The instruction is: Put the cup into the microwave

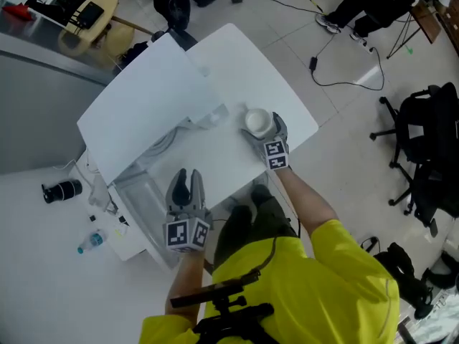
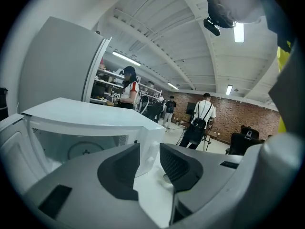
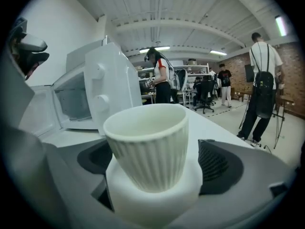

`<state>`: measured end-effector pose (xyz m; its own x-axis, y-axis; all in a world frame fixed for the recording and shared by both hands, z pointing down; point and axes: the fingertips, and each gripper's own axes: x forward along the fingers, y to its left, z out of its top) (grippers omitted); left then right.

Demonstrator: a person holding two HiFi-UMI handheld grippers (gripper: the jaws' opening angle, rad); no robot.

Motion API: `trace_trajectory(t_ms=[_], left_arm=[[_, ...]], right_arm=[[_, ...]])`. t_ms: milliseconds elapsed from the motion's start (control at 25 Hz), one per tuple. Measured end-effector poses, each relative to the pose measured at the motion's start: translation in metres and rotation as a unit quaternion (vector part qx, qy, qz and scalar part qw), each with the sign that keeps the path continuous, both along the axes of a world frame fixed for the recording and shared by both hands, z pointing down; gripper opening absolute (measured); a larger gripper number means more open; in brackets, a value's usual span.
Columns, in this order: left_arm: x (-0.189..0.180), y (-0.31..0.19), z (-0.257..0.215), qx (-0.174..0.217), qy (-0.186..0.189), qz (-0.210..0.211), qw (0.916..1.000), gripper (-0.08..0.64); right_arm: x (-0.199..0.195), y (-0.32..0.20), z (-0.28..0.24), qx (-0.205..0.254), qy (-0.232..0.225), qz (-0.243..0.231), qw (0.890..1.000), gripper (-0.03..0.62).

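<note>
A ribbed white cup (image 3: 145, 144) stands upright on a thick white round base (image 3: 152, 197) on the white table (image 1: 222, 160). In the head view the cup (image 1: 257, 121) is at the table's right side. My right gripper (image 1: 261, 126) is open, a jaw on either side of the cup and base. The white microwave (image 1: 140, 110) sits at the left with its door open, its cavity (image 3: 71, 101) and turntable (image 2: 78, 149) in sight. My left gripper (image 1: 188, 183) hovers near the front of the microwave, its jaws a narrow gap apart with nothing between them.
On the floor at left lie a water bottle (image 1: 92, 242) and a black cylinder (image 1: 61, 190). Black office chairs (image 1: 423, 149) and cables are at the right. Several people stand in the room beyond the table in both gripper views.
</note>
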<state>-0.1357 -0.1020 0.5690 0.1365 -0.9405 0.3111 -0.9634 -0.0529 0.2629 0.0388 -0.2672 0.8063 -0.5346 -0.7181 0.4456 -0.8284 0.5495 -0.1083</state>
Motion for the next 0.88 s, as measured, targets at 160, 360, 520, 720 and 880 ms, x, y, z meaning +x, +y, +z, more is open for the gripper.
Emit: trace_trajectory(t_ms=[160,360,520,720,880], left_arm=[[-0.007,0.008,0.009,-0.009,-0.005,-0.001,0.9999,0.112],[-0.022,0.018,0.005,-0.009,-0.018,-0.018,0.9996,0.11],[-0.027,0.029,-0.009,0.006,-0.016,-0.027,0.9995,0.11],[-0.045,0.051,-0.027,0.023,-0.01,-0.051,0.9984,0.11],[-0.074,0.074,-0.03,0.032,-0.01,-0.096,0.9948,0.11]], right_arm=[[-0.007,-0.005,0.0,0.013,-0.005,0.007,1.0,0.47],[-0.009,-0.004,-0.017,-0.001,-0.002,-0.005,1.0,0.465],[-0.013,0.033,-0.085,0.028,-0.01,-0.047,0.998,0.463],[-0.038,0.107,-0.173,0.046,-0.041,-0.105,0.993,0.465],[-0.081,0.145,-0.206,0.043,-0.059,-0.168,0.983,0.465]])
